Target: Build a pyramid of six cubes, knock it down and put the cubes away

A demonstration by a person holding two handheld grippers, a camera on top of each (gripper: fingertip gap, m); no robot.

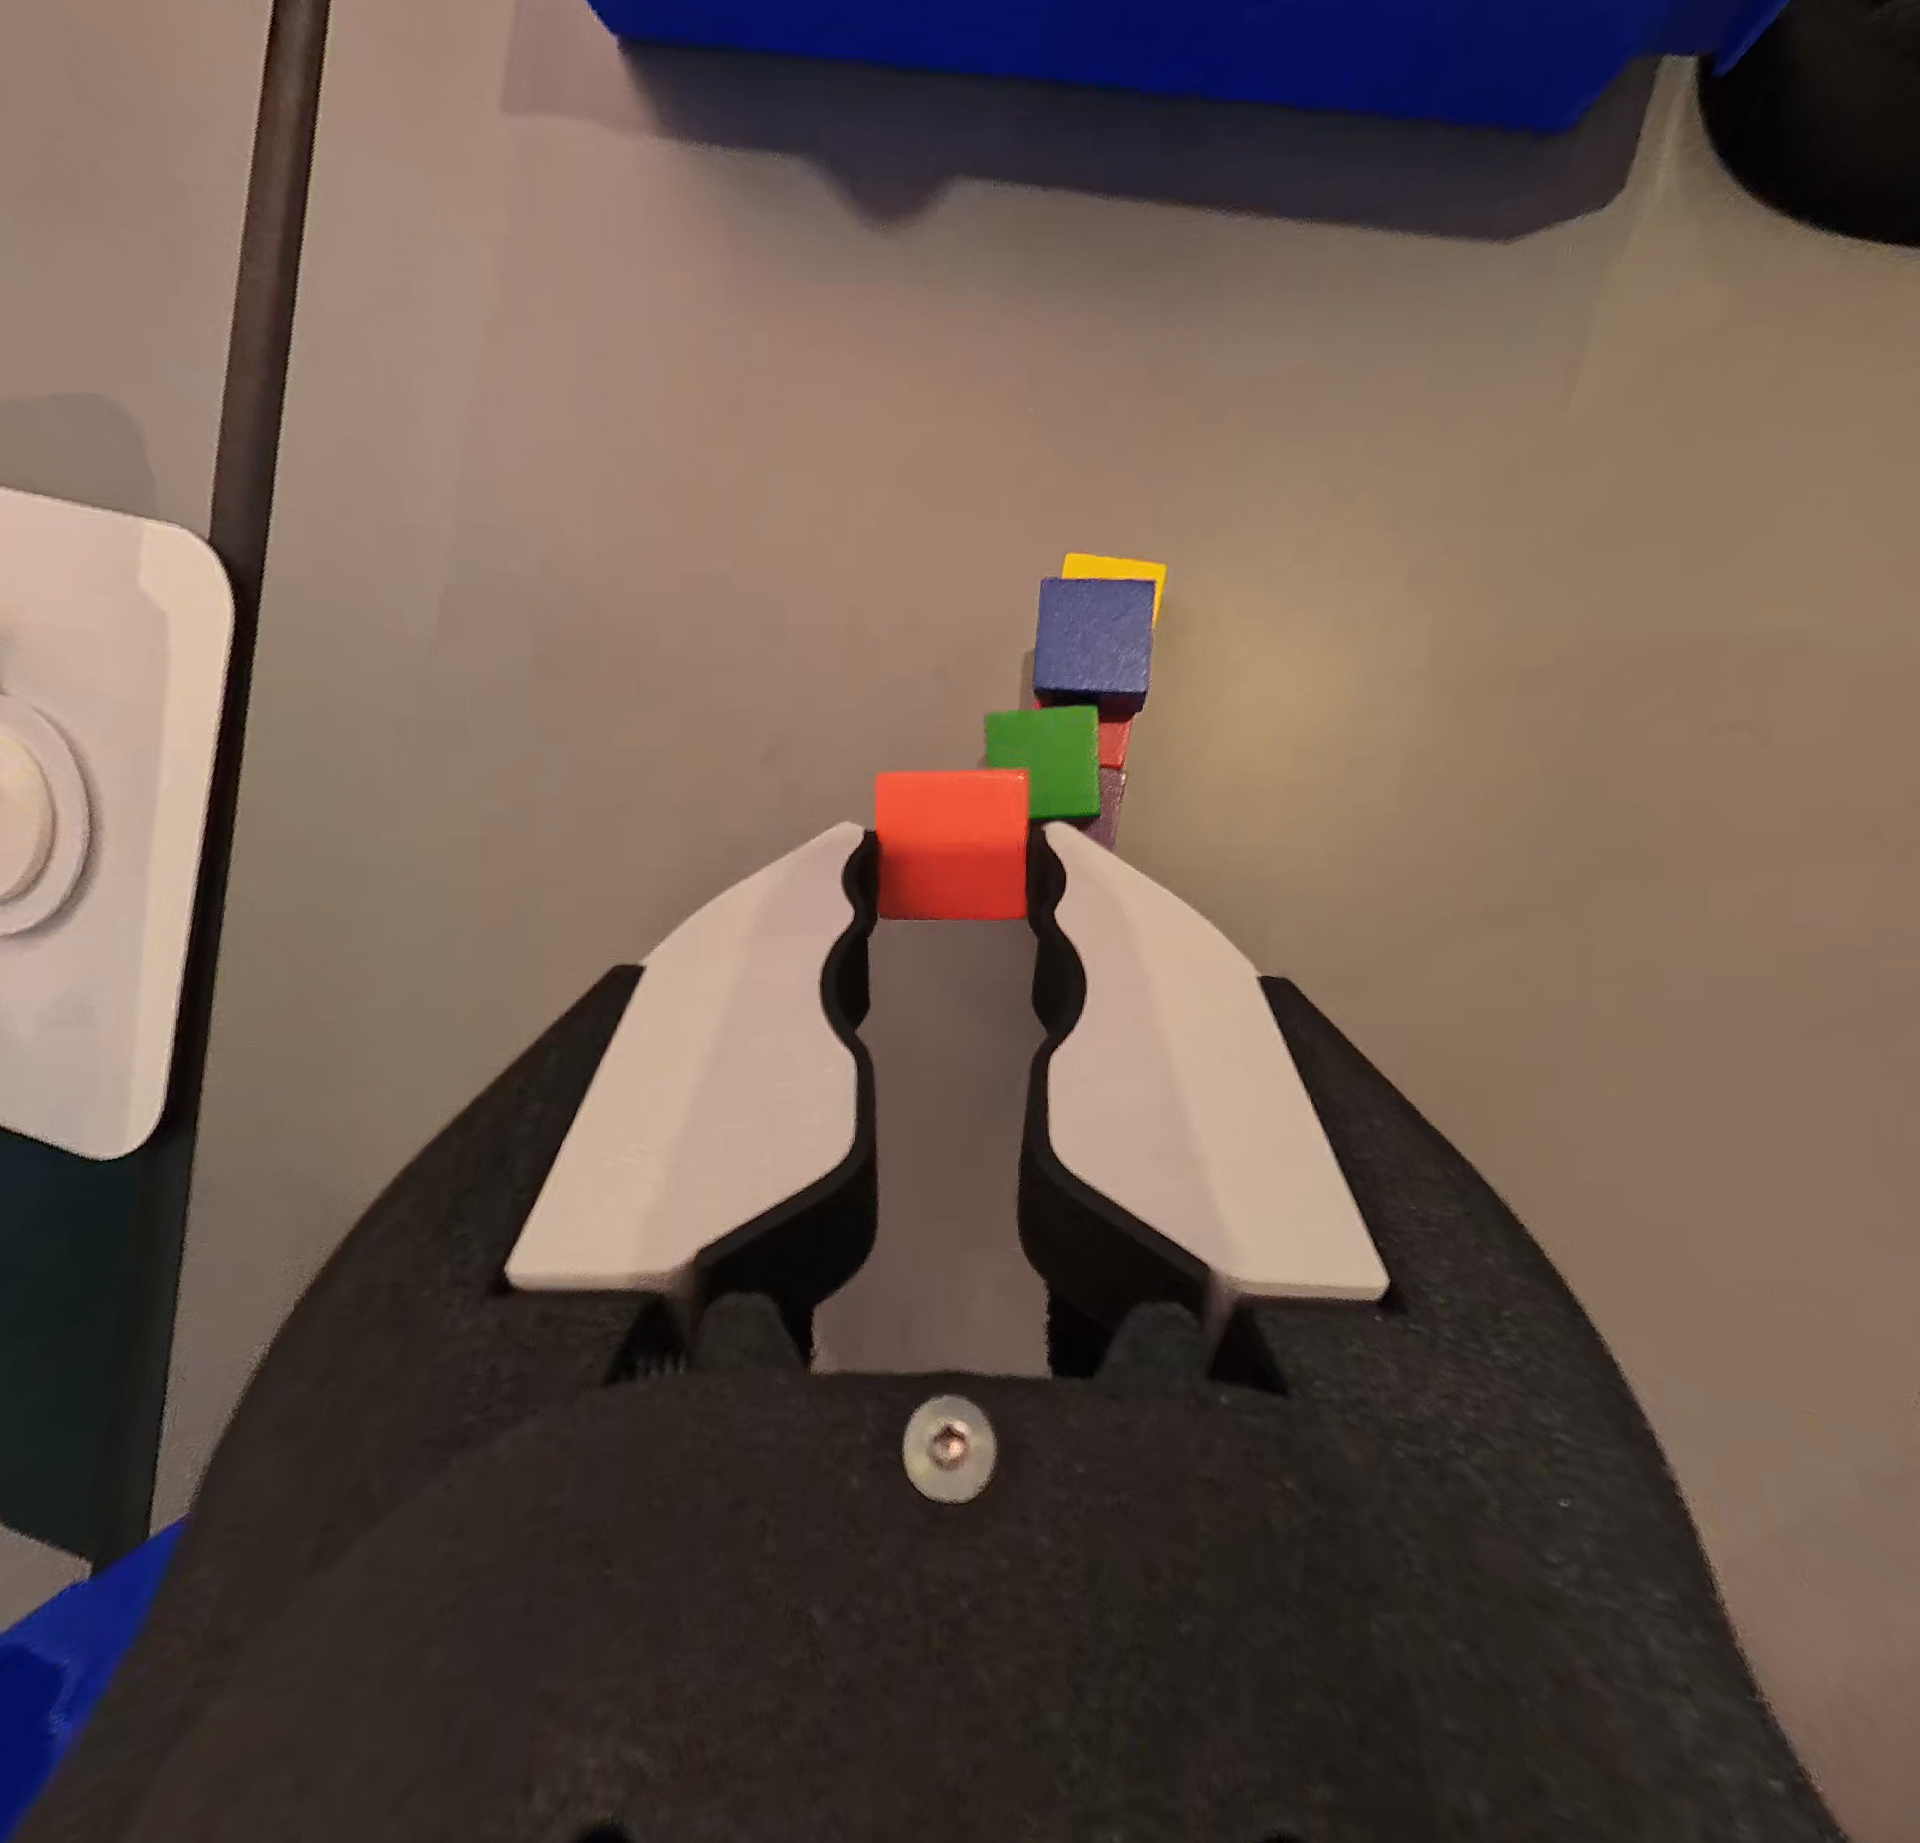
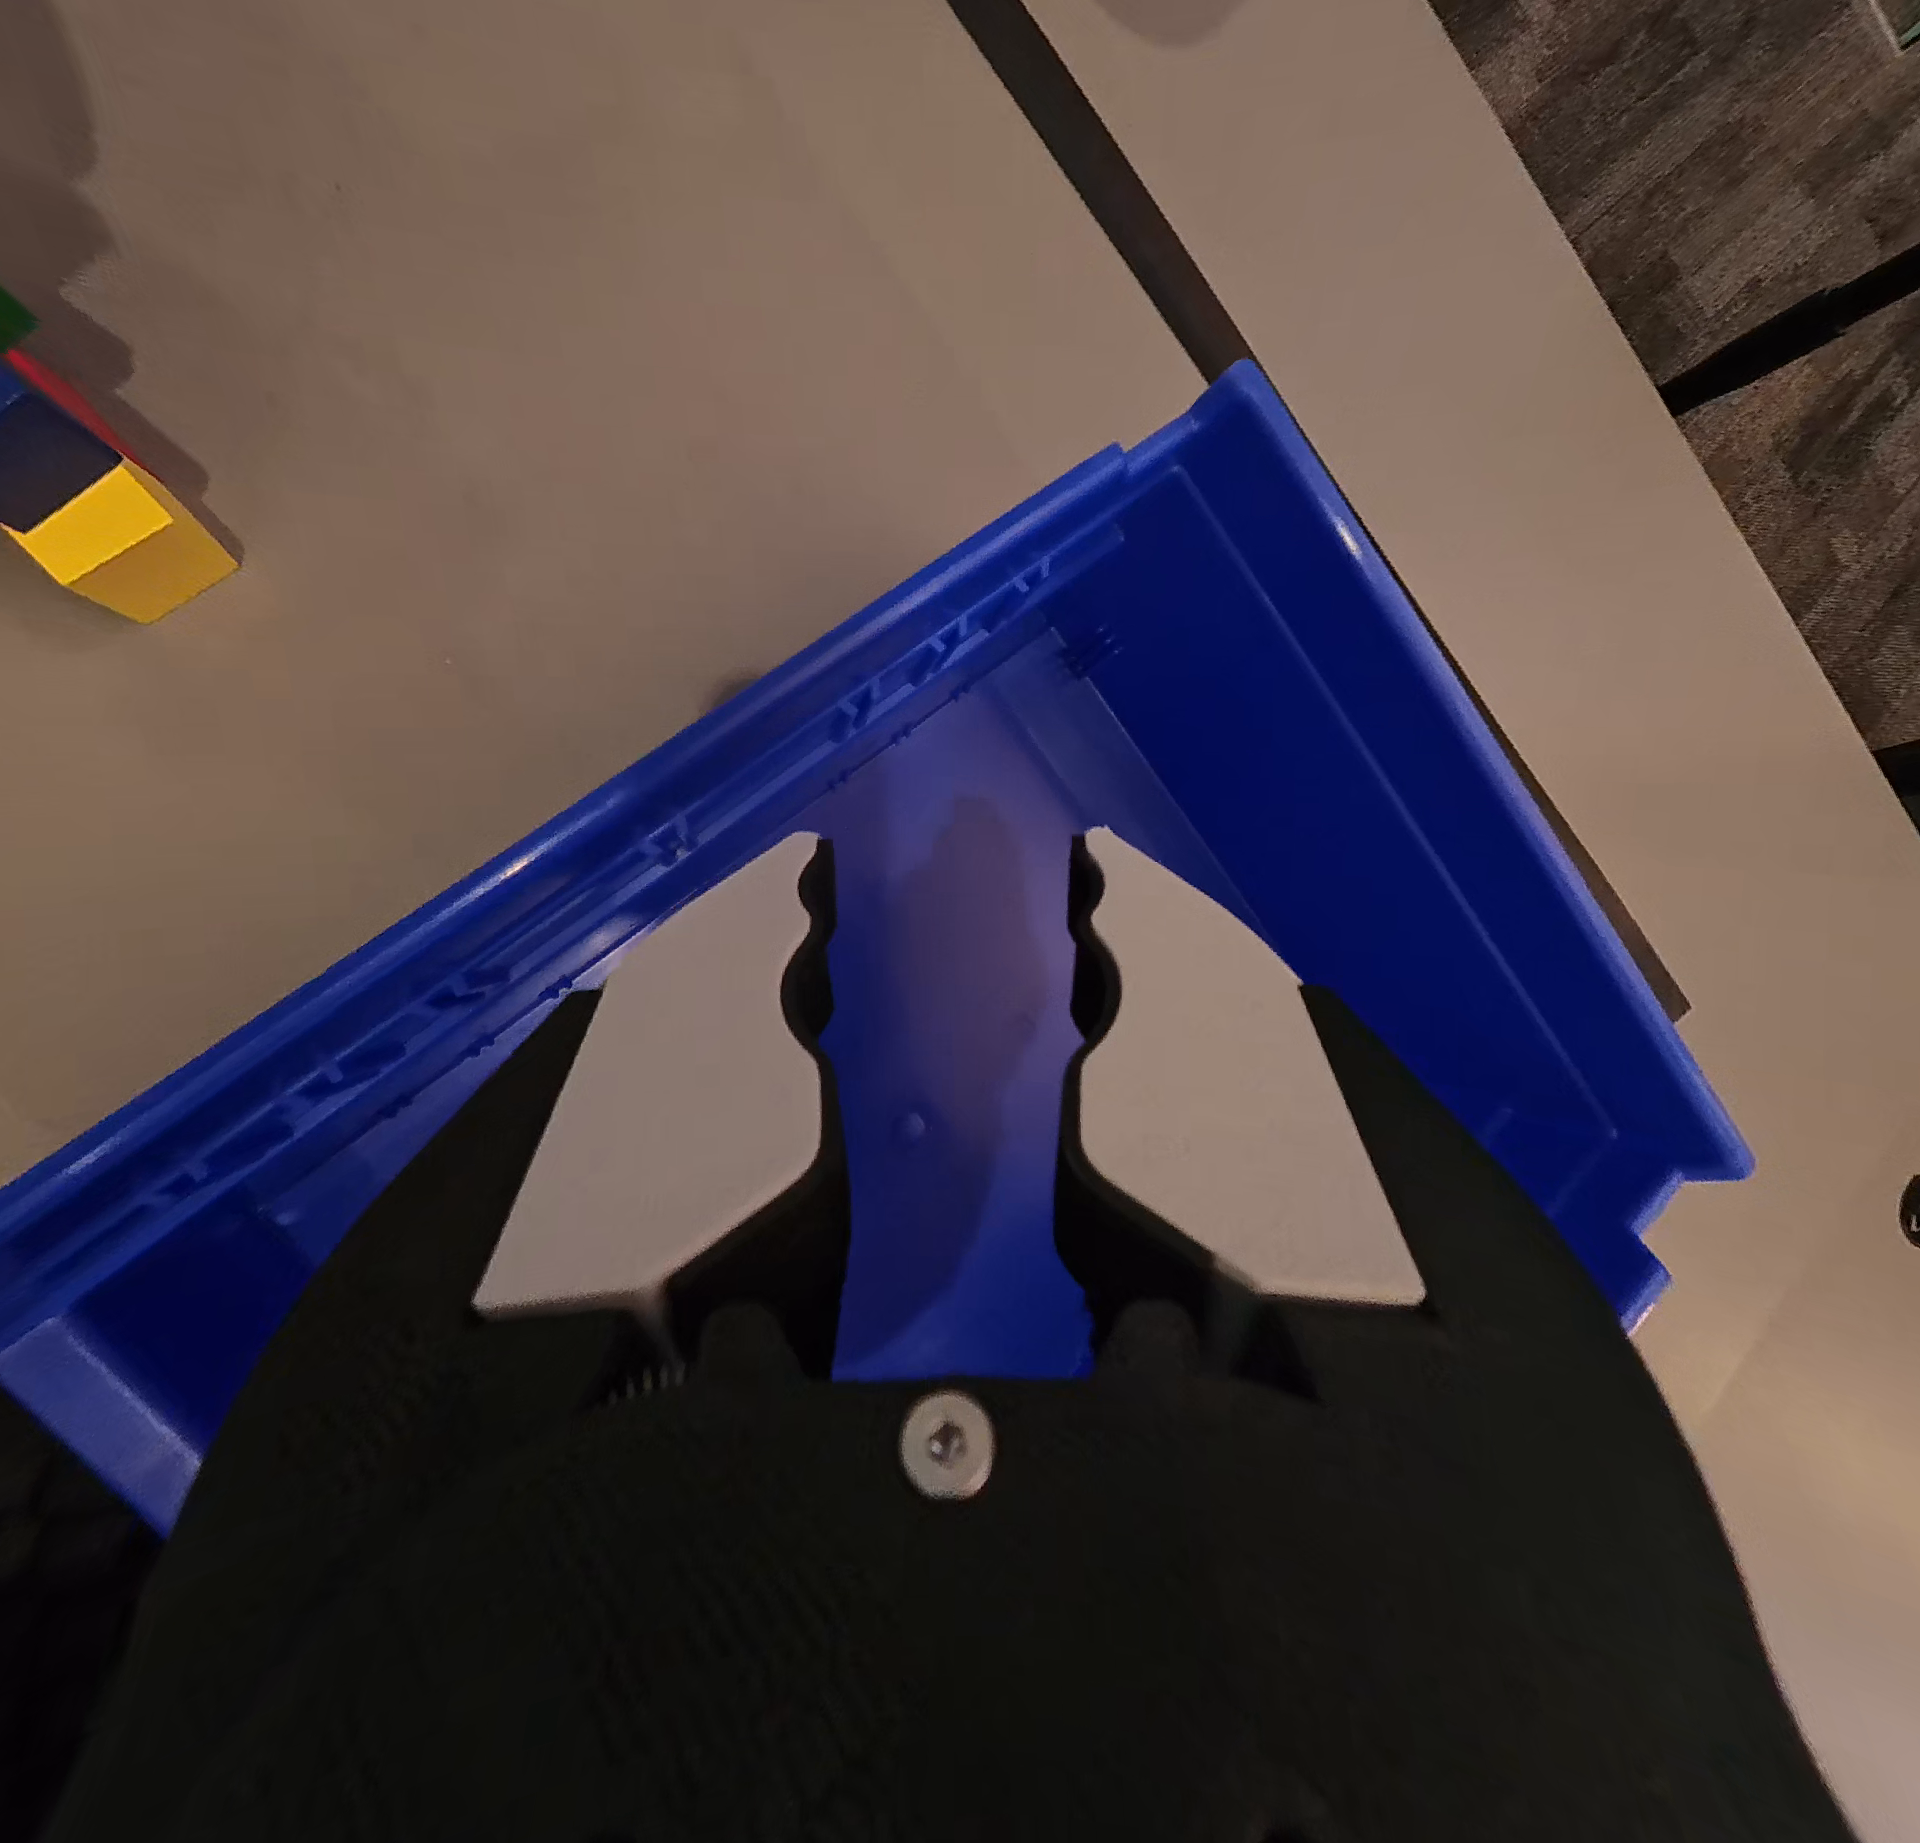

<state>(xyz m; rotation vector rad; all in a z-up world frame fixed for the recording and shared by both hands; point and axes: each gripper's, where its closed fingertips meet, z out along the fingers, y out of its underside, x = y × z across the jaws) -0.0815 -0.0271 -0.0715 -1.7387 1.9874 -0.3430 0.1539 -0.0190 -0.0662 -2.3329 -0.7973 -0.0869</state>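
Observation:
My left gripper [image 1: 951, 843] is shut on an orange cube [image 1: 951, 843] and holds it above and just left of the stack. The stack stands on the grey table: a green cube [image 1: 1042, 760] and a blue cube [image 1: 1094, 640] on top, with a red cube [image 1: 1114, 740], a purple cube [image 1: 1110, 808] and a yellow cube [image 1: 1114, 567] partly hidden under them. My right gripper [image 2: 948, 848] is open and empty over the inside of the blue bin [image 2: 1351, 754]. The yellow cube [image 2: 120, 552], blue cube [image 2: 52, 458] and red cube [image 2: 62, 391] show at the left edge of the right wrist view.
The blue bin [image 1: 1091, 17] stands on the table beyond the stack. A dark seam [image 1: 270, 235] runs down the table at the left, with a white plate [image 1: 94, 817] beside it. Carpet floor [image 2: 1714, 131] lies past the table edge. There is about 25 cm between the tips of the two grippers. The left gripper is farther from the dark seam [image 1: 270, 235], some 30 cm, than the right, some 25 cm.

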